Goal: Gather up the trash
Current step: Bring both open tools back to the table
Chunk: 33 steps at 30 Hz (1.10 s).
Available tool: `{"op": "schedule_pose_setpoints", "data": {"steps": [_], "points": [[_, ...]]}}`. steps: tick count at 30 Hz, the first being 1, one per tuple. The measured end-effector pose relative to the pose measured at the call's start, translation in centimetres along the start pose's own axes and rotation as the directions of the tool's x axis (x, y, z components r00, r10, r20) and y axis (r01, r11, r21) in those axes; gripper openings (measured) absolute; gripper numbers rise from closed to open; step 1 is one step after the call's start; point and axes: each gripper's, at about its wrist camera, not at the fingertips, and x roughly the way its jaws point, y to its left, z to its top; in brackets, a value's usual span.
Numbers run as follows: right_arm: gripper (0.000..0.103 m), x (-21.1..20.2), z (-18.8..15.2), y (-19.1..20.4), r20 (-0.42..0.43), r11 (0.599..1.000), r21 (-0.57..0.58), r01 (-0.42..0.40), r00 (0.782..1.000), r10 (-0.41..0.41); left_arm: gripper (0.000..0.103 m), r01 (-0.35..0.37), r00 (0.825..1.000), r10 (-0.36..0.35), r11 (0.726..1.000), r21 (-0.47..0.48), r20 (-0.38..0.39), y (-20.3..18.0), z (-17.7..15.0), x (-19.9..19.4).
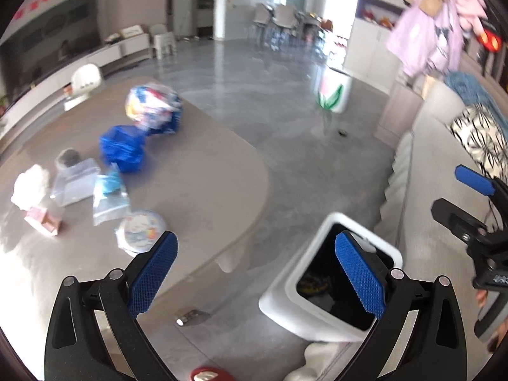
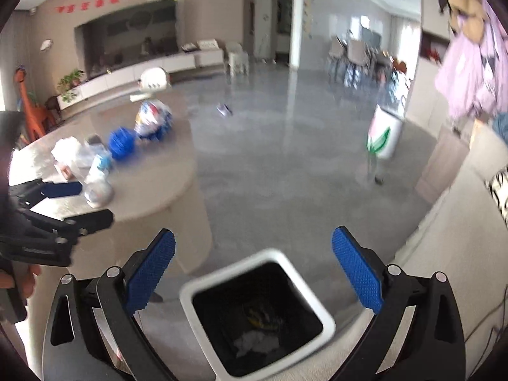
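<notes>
A white trash bin (image 1: pixel 279 289) with a black liner stands on the floor beside the table; it also shows in the right wrist view (image 2: pixel 327 317), with scraps inside. My left gripper (image 1: pixel 255 273) is open and empty over the table edge and the bin. My right gripper (image 2: pixel 254 273) is open and empty directly above the bin. On the beige table (image 1: pixel 197 171) lie trash pieces: a colourful crumpled bag (image 1: pixel 154 108), a crumpled blue bag (image 1: pixel 122 150), clear zip bags (image 1: pixel 108 197), a round printed lid (image 1: pixel 143 231), white tissue (image 1: pixel 30 187) and a pink carton (image 1: pixel 43 220).
A beige sofa (image 1: pixel 422 165) with a patterned cushion runs along the right. A white bin with a tulip print (image 1: pixel 333 92) stands on the grey floor further back. A small silver object (image 1: pixel 189 316) lies at the table's near edge. Chairs and a TV wall are far off.
</notes>
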Motion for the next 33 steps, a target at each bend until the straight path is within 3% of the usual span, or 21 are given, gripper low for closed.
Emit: {"op": "schedule_pose_setpoints", "data": {"steps": [8, 15, 21, 33], "points": [[0.098, 1.0, 3.9, 4.1, 0.059, 0.991, -0.103, -0.089, 0.994, 0.096, 0.098, -0.105, 0.989, 0.116, 0.987, -0.124, 0.093, 3.4, 0.5, -2.7], [0.098, 2.4, 6.5, 6.5, 0.084, 0.979, -0.118, -0.164, 0.981, 0.174, 0.098, -0.211, 0.963, 0.246, 0.943, -0.258, 0.109, 7.1, 0.3, -3.7], [0.098, 3.1, 7.9, 9.2, 0.099, 0.967, -0.18, -0.178, 0.975, 0.198, 0.098, -0.243, 0.956, 0.282, 0.915, -0.322, 0.08, 9.0, -0.2, -2.7], [0.098, 7.3, 9.4, 11.9, 0.054, 0.943, -0.258, -0.212, 0.971, 0.234, 0.098, -0.276, 0.957, 0.289, 0.9, -0.339, -0.011, 10.9, -1.0, 2.7]]}}
